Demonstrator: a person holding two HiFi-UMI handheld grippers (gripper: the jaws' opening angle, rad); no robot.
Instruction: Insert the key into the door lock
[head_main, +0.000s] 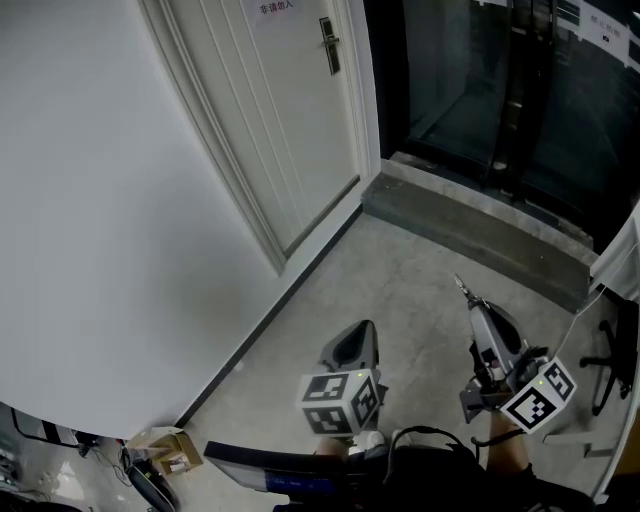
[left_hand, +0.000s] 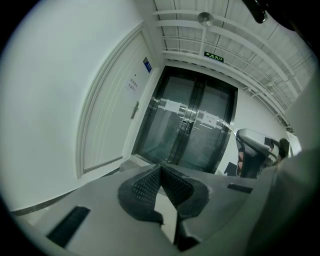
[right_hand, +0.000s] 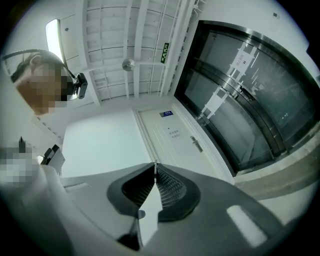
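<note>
We hold two grippers: left gripper (head_main: 357, 336) with jaws touching, right gripper (head_main: 474, 306) clamped on one key (head_main: 462, 288) (well apart from the one door (head_main: 290, 120)).

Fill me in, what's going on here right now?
A person stands back from a white door with a gripper in each hand. The right gripper is shut on a thin key, whose tip pokes out past the jaws and points toward the door. The left gripper is shut with nothing between its jaws. The door looks closed, and its handle plate is well away from the key, so insertion has not yet started.
</note>
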